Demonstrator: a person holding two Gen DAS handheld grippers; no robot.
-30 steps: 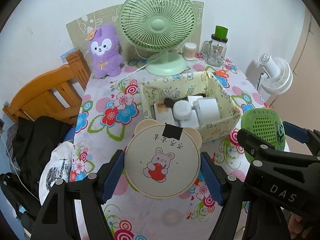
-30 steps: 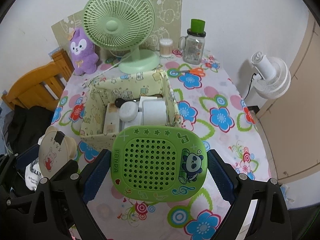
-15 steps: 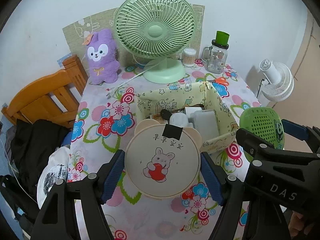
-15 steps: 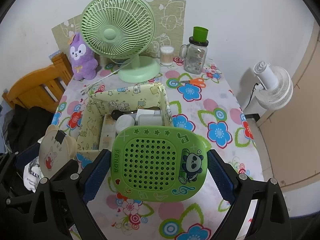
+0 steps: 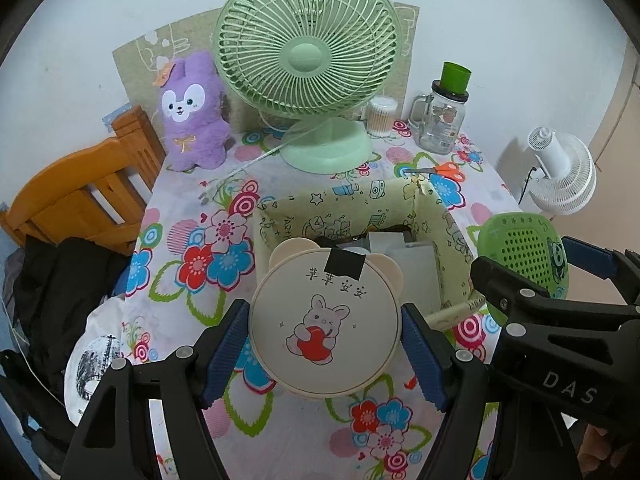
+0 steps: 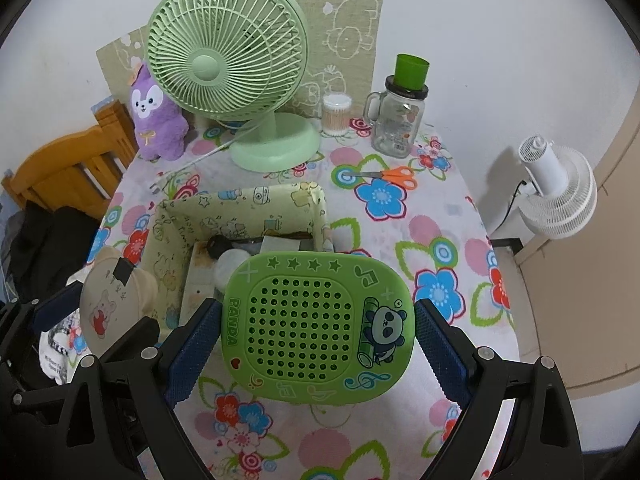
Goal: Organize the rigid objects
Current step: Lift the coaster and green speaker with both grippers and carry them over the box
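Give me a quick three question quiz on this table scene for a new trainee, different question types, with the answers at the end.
1. True or false: the left tongs are shut on the round bunny case.
2. What do the right tongs hold? A) orange scissors B) green panda case C) glass jar
3. Fill in: the orange scissors lie on the tablecloth between the fabric box and the ____ with the green cup on top.

Key: 1 true; 2 B, the green panda case; 3 glass jar.
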